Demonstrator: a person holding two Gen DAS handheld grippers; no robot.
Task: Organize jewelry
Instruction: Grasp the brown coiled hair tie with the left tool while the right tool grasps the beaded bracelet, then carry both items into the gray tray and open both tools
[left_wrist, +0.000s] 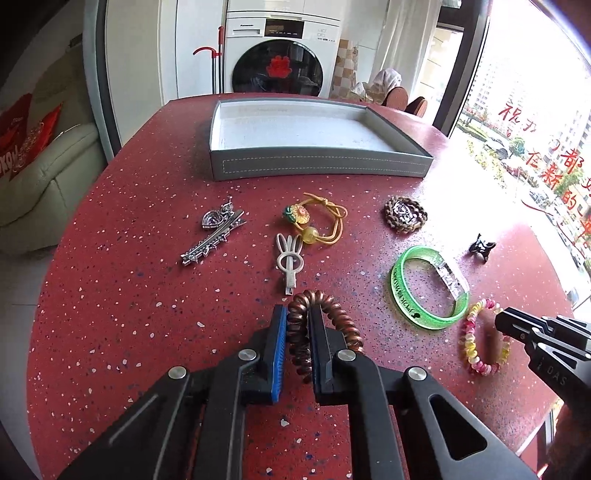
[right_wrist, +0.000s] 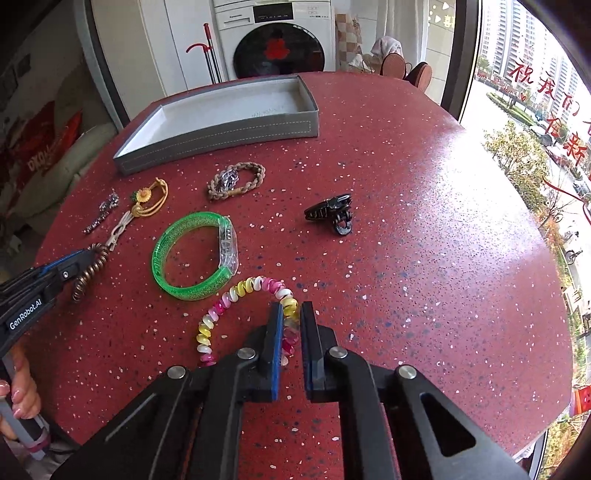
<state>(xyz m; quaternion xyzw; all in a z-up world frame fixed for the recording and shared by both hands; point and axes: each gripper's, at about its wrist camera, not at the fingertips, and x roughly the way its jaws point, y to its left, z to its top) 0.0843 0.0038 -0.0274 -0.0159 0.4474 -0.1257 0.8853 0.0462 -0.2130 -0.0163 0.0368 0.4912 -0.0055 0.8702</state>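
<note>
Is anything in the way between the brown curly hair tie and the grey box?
Yes. The left tongs grip the brown curly hair tie. Ahead of it on the table lie the white bunny clip and yellow flower hair tie, before the grey box. Lifting over clears them.

Red speckled table (left_wrist: 129, 314): grey tray (left_wrist: 317, 168), scattered hair accessories

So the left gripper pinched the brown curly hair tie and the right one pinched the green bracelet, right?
Not quite. The right gripper is shut on the pink and yellow spiral hair tie, as the right wrist view shows; the green bracelet lies untouched. The left gripper does pinch the brown spiral hair tie.
</note>
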